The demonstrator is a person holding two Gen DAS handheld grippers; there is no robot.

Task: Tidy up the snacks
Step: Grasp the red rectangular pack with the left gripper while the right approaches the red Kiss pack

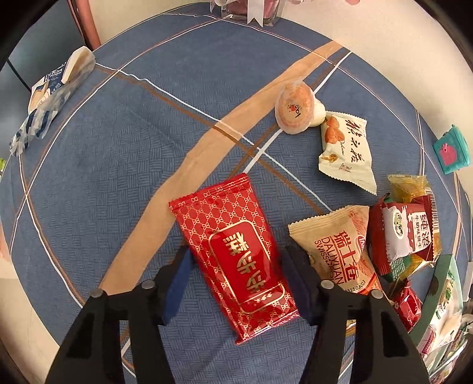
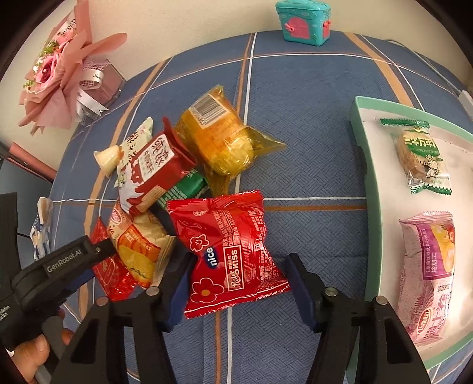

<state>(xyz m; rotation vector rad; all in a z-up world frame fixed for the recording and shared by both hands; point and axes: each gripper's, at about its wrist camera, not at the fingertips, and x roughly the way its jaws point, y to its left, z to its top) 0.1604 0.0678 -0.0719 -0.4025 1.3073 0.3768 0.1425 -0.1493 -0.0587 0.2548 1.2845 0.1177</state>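
Note:
On the blue checked tablecloth (image 1: 118, 147) lies a long red packet with a gold lattice print (image 1: 224, 218). My left gripper (image 1: 236, 254) points down over it, both blue pads pressed against its long sides. A puffy red "Kiss" packet (image 2: 227, 224) lies beside the snack pile, and my right gripper (image 2: 240, 260) is shut on it the same way. At the right, a mint-rimmed white tray (image 2: 363, 141) holds a green-ended packet (image 2: 419, 153) and a pink packet (image 2: 425, 274). The left gripper's black body (image 2: 65, 263) and a hand (image 2: 29, 354) show in the right wrist view.
The pile holds a yellow packet (image 2: 218, 136), a red-and-white biscuit packet (image 2: 150, 168), a beige Swiss-roll packet (image 1: 340, 251), a cream packet (image 1: 346, 147) and a jelly cup (image 1: 295, 107). A blue-white packet (image 1: 47, 97) lies far left. A teal toy box (image 2: 304, 23) and a bouquet (image 2: 56, 68) stand at the back.

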